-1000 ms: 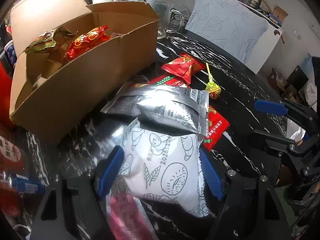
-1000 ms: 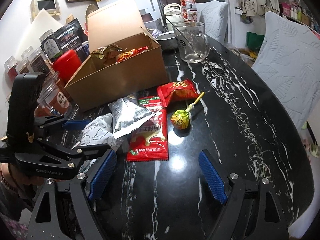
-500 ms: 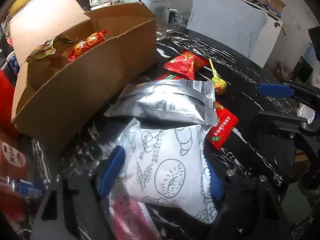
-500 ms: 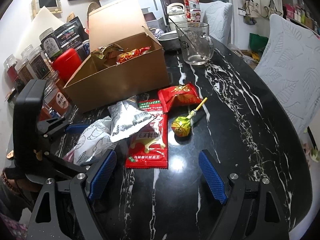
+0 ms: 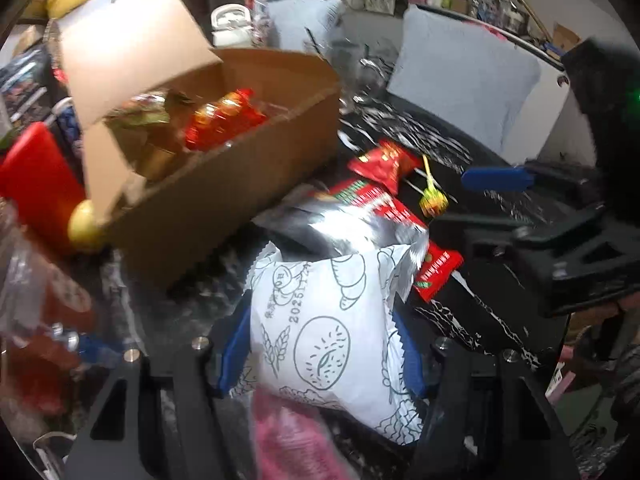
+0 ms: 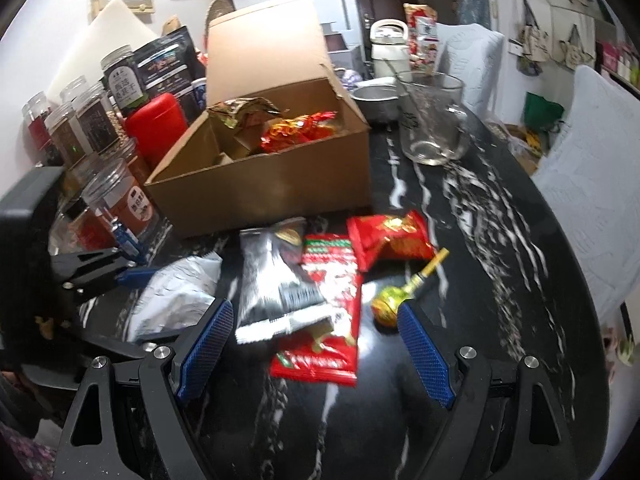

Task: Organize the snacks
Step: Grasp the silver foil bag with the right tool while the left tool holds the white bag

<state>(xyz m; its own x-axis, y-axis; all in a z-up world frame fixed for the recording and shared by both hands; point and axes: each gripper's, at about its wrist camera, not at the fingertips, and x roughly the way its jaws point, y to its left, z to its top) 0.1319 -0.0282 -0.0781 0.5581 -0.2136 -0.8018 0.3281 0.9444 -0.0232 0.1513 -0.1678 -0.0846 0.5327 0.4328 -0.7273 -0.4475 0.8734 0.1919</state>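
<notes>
On the black marble table (image 6: 500, 240), the left gripper (image 5: 320, 340) is closing its jaws on the white printed snack bag (image 5: 324, 320). The right gripper (image 6: 316, 344) hangs wide and empty over the silver packet (image 6: 272, 280). The cardboard box (image 5: 224, 184) lies beyond, up-left of the bag.

table: black marble top (image 6: 500, 280) with white veins | far right: empty glass mug (image 6: 434, 120) stood upright on it | behind the mug: white kettle (image 6: 388, 42) | far left: row of lidded jars (image 6: 76, 128) beside a red canister (image 6: 158, 128) | right: pale leaf-patterned chair back (image 6: 600, 184)
</notes>
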